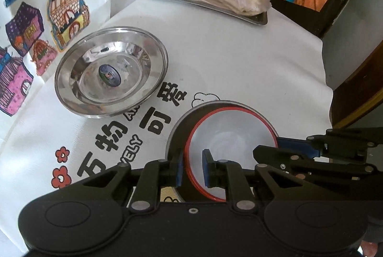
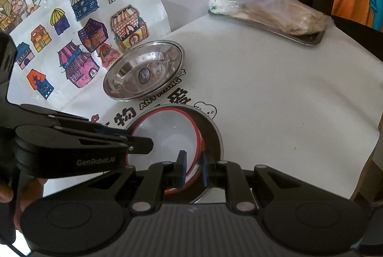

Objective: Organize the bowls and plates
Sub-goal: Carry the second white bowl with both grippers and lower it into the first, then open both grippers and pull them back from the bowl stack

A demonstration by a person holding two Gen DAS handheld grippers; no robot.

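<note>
A white bowl with a red rim (image 1: 227, 134) sits inside a steel plate (image 1: 178, 132) near the table's front. My left gripper (image 1: 193, 169) is shut on the bowl's near-left rim. My right gripper (image 2: 193, 168) is shut on the bowl's right rim (image 2: 165, 134); the steel plate (image 2: 214, 134) shows under it. A second steel plate (image 1: 111, 71) with a blue sticker in its middle lies apart to the left, also in the right wrist view (image 2: 144, 70). Each gripper appears in the other's view.
A steel tray (image 1: 253, 17) with bagged food stands at the table's back edge, also in the right wrist view (image 2: 308, 37). Drawings of houses (image 1: 28, 29) hang on the left. A dark wooden chair (image 1: 340, 0) stands behind the table. The white tablecloth carries printed characters (image 1: 155, 118).
</note>
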